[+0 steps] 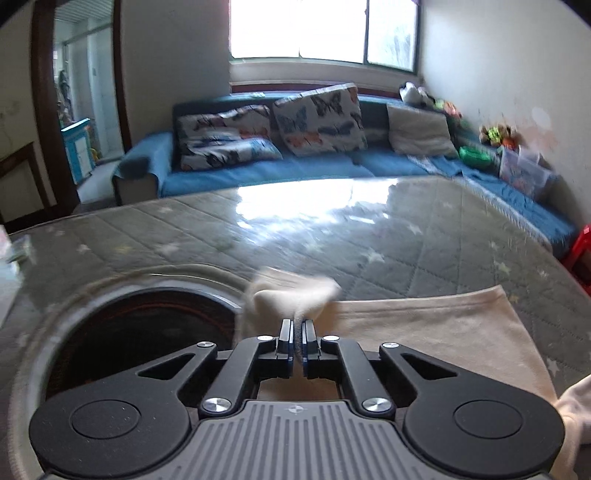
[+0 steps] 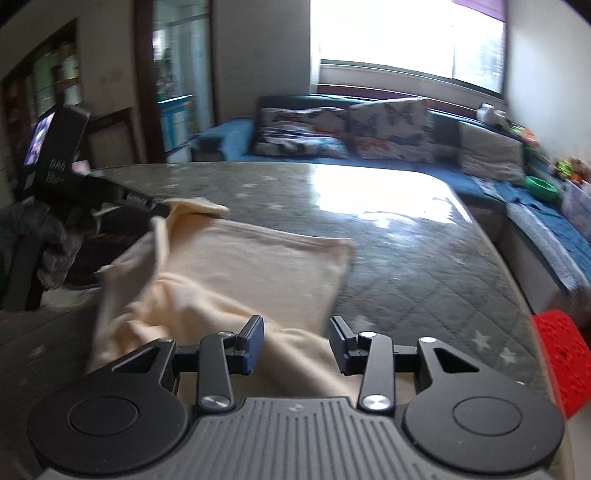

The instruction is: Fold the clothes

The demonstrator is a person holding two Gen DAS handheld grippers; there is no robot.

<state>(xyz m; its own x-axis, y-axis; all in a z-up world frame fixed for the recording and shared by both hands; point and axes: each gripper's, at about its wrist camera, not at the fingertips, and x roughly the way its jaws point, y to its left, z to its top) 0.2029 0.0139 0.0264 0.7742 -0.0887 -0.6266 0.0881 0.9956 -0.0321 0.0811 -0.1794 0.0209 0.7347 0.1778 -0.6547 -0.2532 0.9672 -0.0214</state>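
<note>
So it's a living room with a bright window (image 1: 321, 29) and a long blue sofa (image 1: 295, 170) with butterfly cushions (image 1: 317, 118) running behind a big table (image 1: 406, 236) covered in grey quilted star-print cloth. Cream garment (image 2: 258, 266) lies on the near part of the table, long axis running roughly from near-left to far-right, one end bunched up. Left gripper (image 1: 297, 325) is pinched tight on a lifted fold of it. Right gripper (image 2: 297, 332) hangs over the cloth, jaws spread apart.
</note>
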